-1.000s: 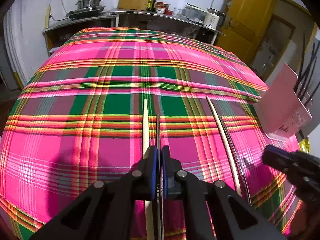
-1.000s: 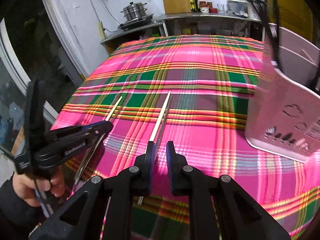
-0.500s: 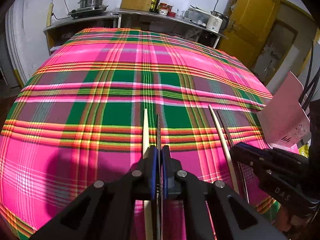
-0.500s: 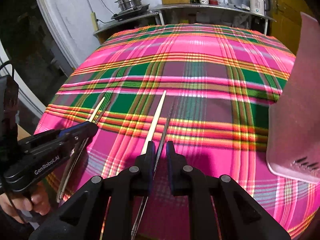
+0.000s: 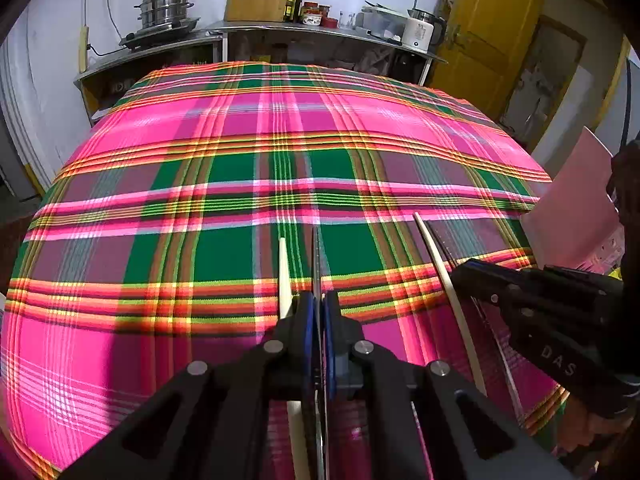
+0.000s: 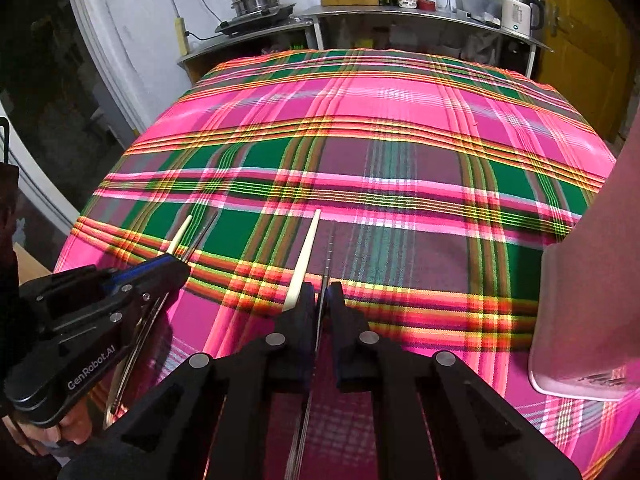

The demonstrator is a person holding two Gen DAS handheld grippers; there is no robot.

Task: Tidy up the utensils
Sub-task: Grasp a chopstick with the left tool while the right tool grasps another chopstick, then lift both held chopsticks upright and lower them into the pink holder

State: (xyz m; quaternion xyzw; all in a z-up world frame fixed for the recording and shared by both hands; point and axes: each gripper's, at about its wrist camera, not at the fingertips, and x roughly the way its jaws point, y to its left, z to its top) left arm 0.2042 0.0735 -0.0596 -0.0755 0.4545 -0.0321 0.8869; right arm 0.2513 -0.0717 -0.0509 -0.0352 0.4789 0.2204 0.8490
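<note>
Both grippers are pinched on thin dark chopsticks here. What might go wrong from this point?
1. The right gripper, whose fingers have just closed, pinches only the thin dark chopstick. So slim a stick may swivel or slip when lifted.
2. The cream chopstick lies right beside one finger and may get dragged or rolled.
3. The pink holder stands close by, so the stick's long free end could knock its wall.

Right hand-held gripper (image 6: 321, 300) newly clamped on metal chopstick (image 6: 329, 252).
</note>
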